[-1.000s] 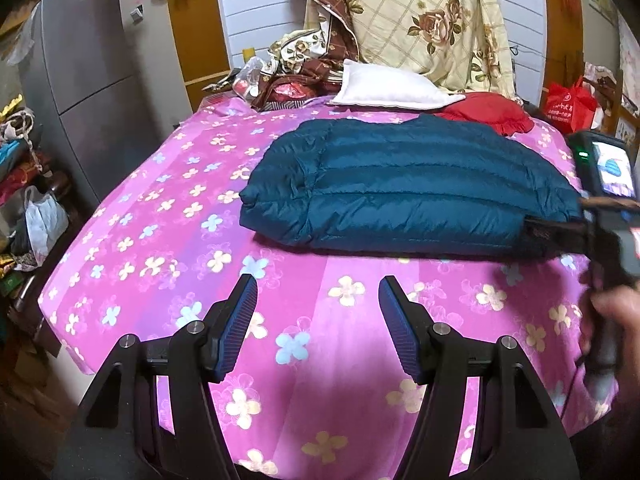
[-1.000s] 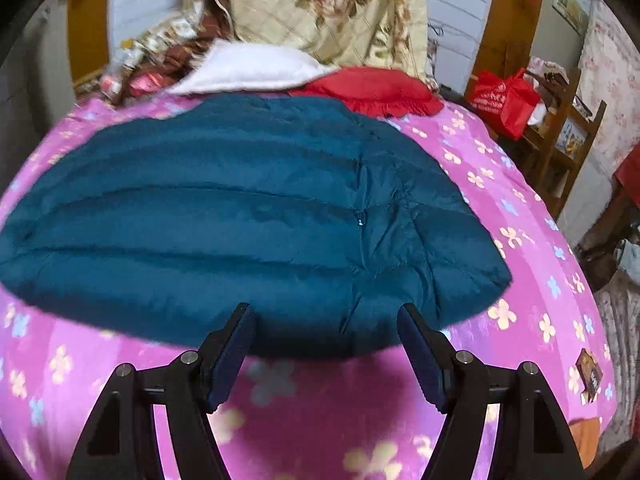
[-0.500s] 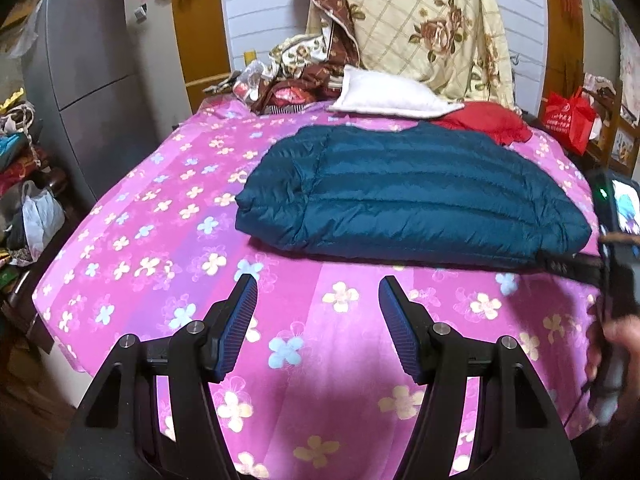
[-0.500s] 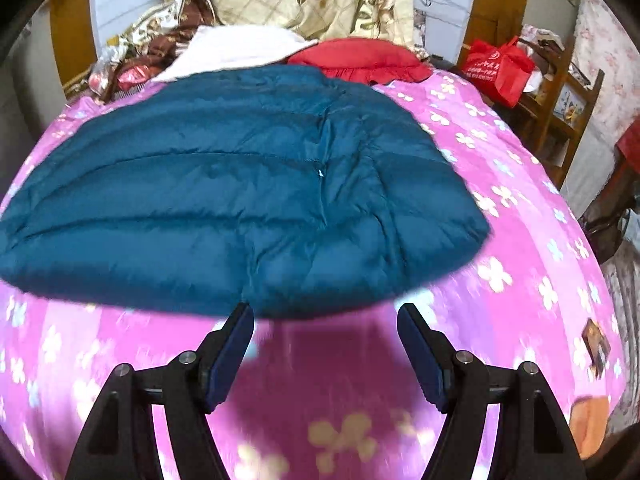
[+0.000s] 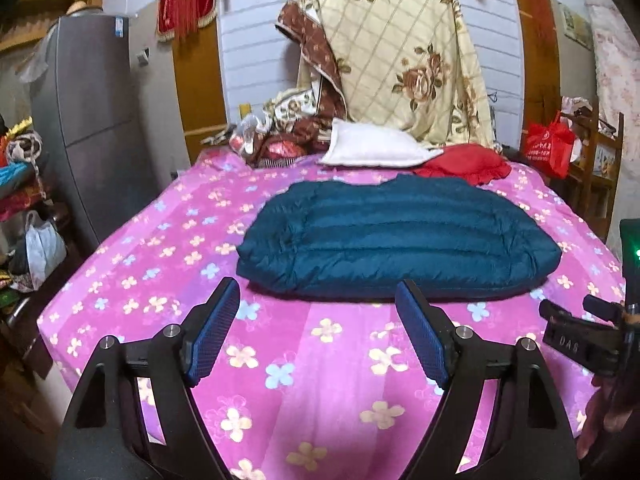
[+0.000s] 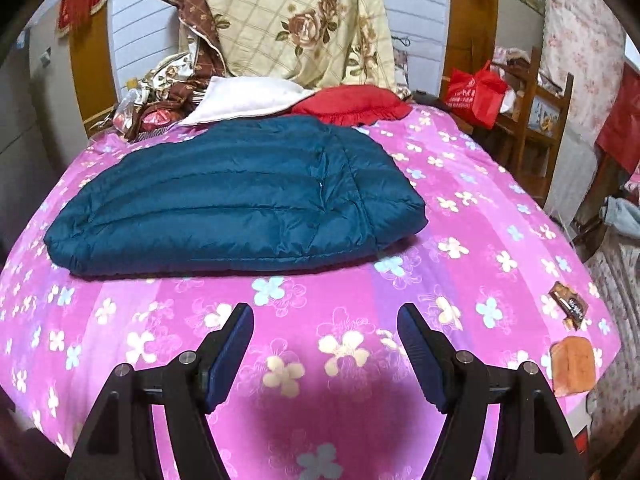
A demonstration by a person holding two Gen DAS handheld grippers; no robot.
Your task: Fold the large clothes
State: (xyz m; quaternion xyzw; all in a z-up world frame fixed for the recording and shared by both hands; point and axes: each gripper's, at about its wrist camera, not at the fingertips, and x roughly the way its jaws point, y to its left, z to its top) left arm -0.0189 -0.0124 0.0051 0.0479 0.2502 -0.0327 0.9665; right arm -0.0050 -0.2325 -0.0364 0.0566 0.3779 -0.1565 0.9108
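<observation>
Bedspread (image 5: 328, 360): jacket (image 5: 392, 240) beyond fingers (image 5: 212, 332)

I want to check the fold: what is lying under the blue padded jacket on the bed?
The blue padded jacket lies folded on the pink flowered sheet. Nothing else shows at its edges; what its folds cover cannot be seen.
</observation>
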